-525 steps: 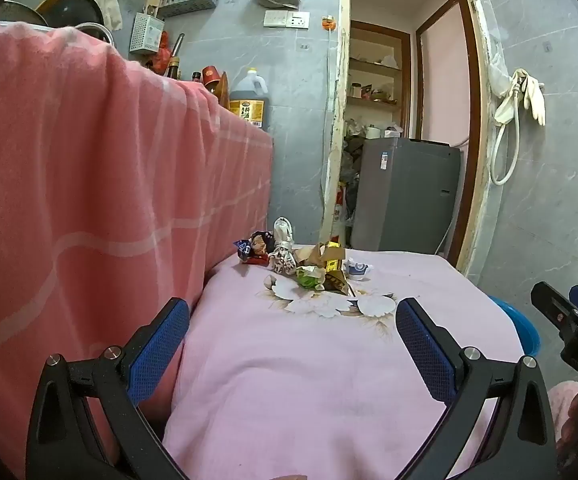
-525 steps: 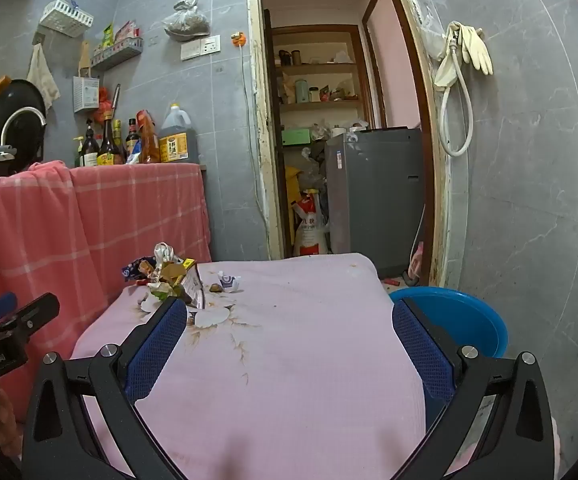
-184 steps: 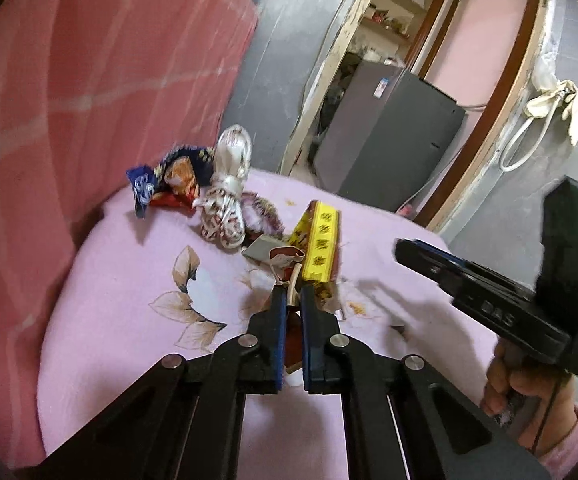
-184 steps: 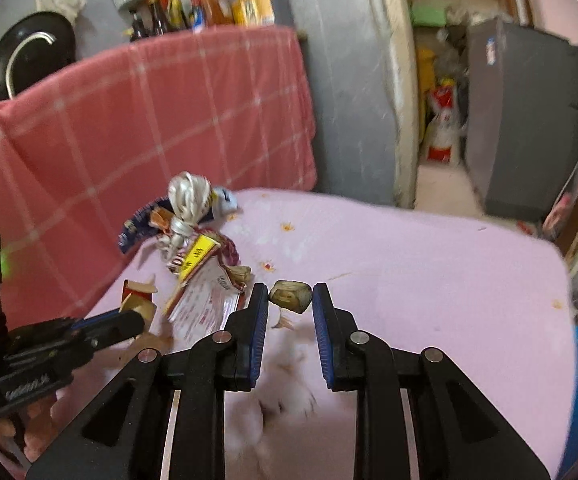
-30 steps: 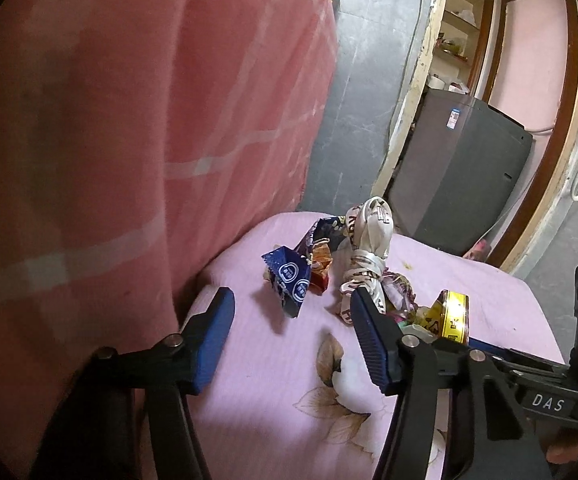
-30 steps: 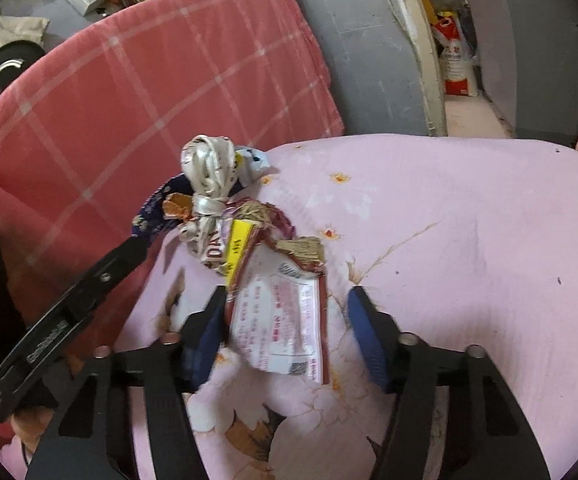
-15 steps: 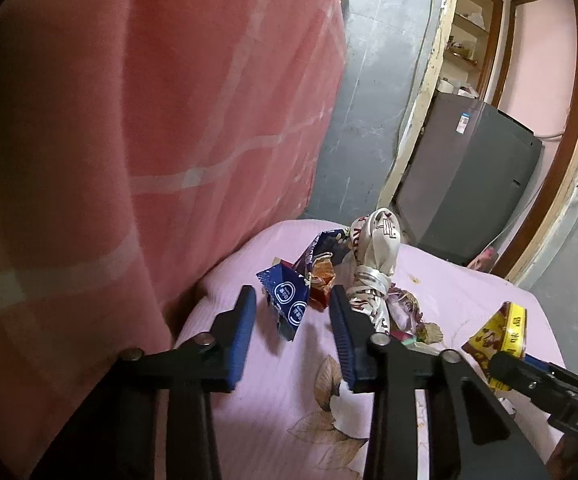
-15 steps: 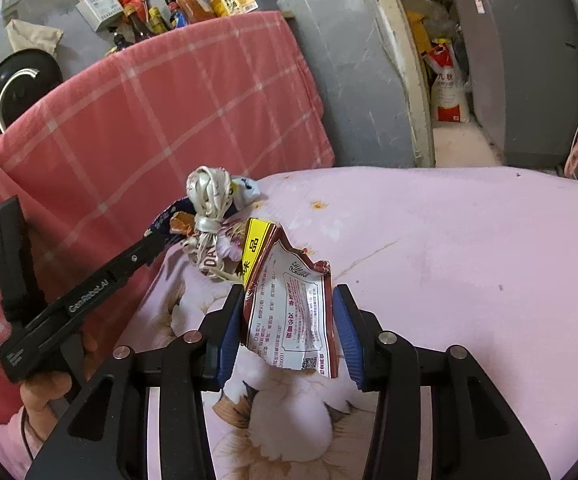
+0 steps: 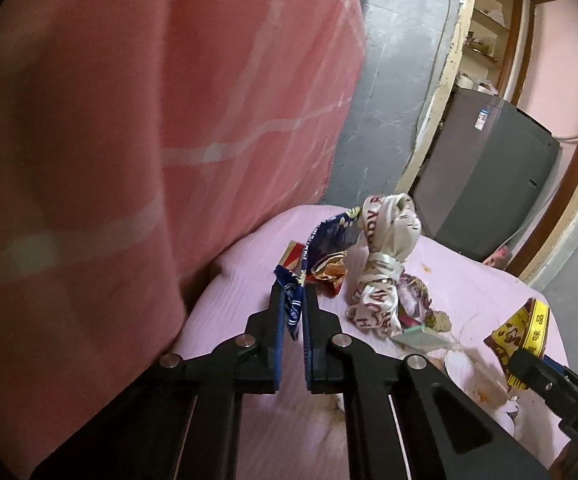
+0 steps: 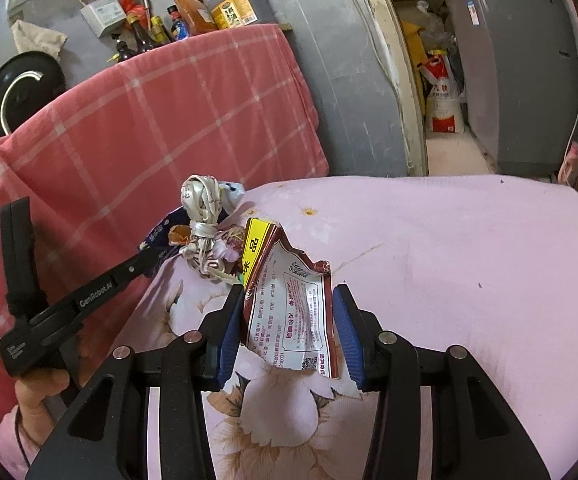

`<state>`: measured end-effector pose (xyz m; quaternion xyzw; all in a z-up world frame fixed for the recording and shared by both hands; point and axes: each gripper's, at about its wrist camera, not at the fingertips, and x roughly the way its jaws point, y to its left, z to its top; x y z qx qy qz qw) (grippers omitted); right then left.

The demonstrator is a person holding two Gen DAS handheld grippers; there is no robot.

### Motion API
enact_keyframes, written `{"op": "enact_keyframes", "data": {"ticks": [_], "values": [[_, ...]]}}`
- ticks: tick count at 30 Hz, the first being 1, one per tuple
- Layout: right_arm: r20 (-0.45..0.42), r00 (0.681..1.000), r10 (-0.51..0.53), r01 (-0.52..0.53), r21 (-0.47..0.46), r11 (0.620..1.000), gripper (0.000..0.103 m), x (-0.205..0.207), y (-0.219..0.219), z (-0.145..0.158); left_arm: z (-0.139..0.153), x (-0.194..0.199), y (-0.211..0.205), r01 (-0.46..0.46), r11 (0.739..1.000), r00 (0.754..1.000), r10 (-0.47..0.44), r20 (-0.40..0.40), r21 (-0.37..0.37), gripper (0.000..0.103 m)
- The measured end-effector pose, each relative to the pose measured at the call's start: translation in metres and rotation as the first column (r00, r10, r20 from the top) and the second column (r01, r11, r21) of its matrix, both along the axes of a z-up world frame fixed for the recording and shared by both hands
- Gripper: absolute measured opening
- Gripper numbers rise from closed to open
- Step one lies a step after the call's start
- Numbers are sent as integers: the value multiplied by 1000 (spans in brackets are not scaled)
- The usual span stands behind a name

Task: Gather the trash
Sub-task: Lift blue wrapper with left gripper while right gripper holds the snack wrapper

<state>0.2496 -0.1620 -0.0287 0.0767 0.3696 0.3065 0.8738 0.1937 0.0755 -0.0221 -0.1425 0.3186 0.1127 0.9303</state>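
On the pink-clothed desk (image 10: 469, 248), at its far left, the left gripper (image 9: 292, 300) has its jaws clamped on a blue wrapper (image 9: 291, 300) lying at the heap's edge. Just right, a knotted white ribbon (image 9: 385, 264) and crumpled wrappers lie uncollected. Nearer and further right, the right gripper (image 10: 289, 320) holds a torn red-and-yellow snack packet (image 10: 289, 304), jaws partly closed, lifted off the cloth. No bin shows, so most of the collecting seems left.

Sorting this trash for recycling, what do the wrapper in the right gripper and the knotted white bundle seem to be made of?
Wrapper: probably thin glossy plastic film; it holds sharp creases and has a torn edge. Knotted white bundle: looks like satiny ribbon or shiny plastic, given its soft sheen and printed letters; which one is unclear.
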Motion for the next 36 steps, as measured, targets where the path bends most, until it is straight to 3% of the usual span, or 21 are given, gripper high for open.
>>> {"op": "enact_keyframes", "data": {"ticks": [13, 23, 36], "values": [[86, 996, 3, -3, 0, 1000, 42, -27, -7, 13, -6, -54, 0, -71, 994, 997, 68, -36, -83, 1], [182, 983, 14, -11, -16, 1000, 42, -51, -12, 28, -3, -108, -10, -117, 988, 993, 119, 15, -105, 1], [300, 954, -28, 45, -48, 998, 42, -73, -30, 50, 12, -97, -45, 10, 993, 998, -3, 55, -121, 1]]}}
